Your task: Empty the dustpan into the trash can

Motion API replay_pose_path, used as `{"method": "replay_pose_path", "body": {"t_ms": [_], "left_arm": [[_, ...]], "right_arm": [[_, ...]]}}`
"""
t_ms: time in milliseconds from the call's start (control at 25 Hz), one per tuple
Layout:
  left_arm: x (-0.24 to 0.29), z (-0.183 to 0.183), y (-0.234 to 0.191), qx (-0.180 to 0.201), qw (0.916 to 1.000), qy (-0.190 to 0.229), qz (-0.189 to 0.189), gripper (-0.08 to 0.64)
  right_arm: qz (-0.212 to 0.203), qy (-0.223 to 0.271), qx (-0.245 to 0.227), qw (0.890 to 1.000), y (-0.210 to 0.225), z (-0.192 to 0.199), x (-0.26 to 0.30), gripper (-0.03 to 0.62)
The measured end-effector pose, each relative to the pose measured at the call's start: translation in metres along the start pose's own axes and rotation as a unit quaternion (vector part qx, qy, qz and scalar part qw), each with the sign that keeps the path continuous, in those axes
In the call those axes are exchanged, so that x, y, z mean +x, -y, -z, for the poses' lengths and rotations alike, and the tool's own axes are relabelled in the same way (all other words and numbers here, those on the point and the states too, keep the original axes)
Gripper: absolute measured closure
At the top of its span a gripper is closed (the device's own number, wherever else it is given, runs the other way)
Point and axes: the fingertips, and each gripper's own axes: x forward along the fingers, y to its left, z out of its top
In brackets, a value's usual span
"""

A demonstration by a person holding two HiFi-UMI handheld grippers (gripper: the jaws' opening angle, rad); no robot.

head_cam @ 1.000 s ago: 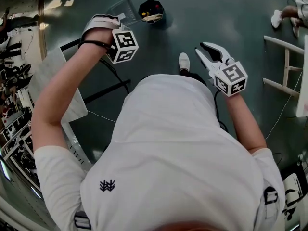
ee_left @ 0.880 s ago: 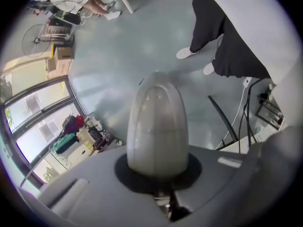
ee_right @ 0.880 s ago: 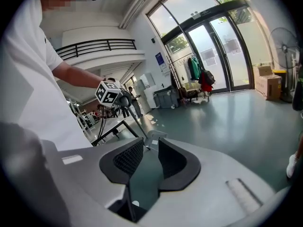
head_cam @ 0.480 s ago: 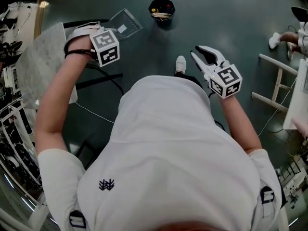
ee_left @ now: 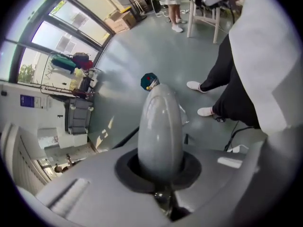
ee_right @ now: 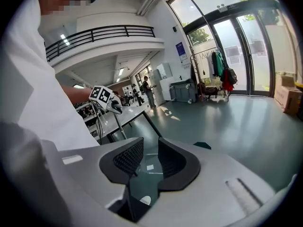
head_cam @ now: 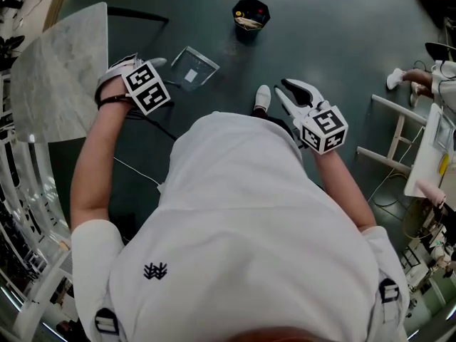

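Note:
The clear dustpan (head_cam: pixel 194 68) hangs low over the dark floor, with a small white scrap inside it. My left gripper (head_cam: pixel 158 64) is shut on its grey handle (ee_left: pixel 160 126), which fills the left gripper view. The black trash can (head_cam: pixel 250 13) stands on the floor beyond the pan and apart from it; it is small past the handle tip in the left gripper view (ee_left: pixel 149 81). My right gripper (head_cam: pixel 285 90) is held open and empty to the right, pointing toward the can. Through its jaws in the right gripper view, the dustpan (ee_right: pixel 149 166) shows.
A round marble table (head_cam: pixel 57 70) stands to the left on black legs. A white chair (head_cam: pixel 390 140) and a table edge are at the right, and another person's feet (head_cam: pixel 400 78) beyond them. My own shoe (head_cam: pixel 262 97) is near the pan. Cables trail on the floor.
The dustpan has come away from the trash can, toward my body and lower. The left gripper moved with it. The right gripper has barely shifted.

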Motion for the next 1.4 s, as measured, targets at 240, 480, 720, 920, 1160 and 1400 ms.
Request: {"method": "replay_pose_path", "body": {"t_ms": [240,480,720,920,1160,1400], "left_arm": [[0.017,0.052,0.07,-0.107,0.9916,0.044,0.057,0.505],[0.006,0.069,0.124,-0.206,0.965,0.114,0.116,0.504],[-0.01,0.07,0.156,-0.229,0.9538,0.151,0.122,0.503],[-0.016,0.067,0.174,-0.227,0.9516,0.169,0.121,0.503],[-0.018,0.076,0.178,-0.235,0.9478,0.183,0.115,0.503],[-0.021,0.078,0.178,-0.234,0.9478,0.19,0.106,0.503]], "right_arm": [[-0.003,-0.013,-0.011,1.0,-0.066,0.013,0.007,0.495],[0.0,-0.023,-0.005,1.0,-0.111,0.031,0.011,0.499],[0.002,-0.032,-0.015,0.999,-0.135,0.043,0.014,0.517],[0.008,-0.033,-0.03,0.999,-0.141,0.044,0.014,0.542],[0.008,-0.032,-0.039,0.999,-0.154,0.043,0.018,0.56],[0.008,-0.031,-0.049,0.998,-0.16,0.038,0.022,0.565]]}}
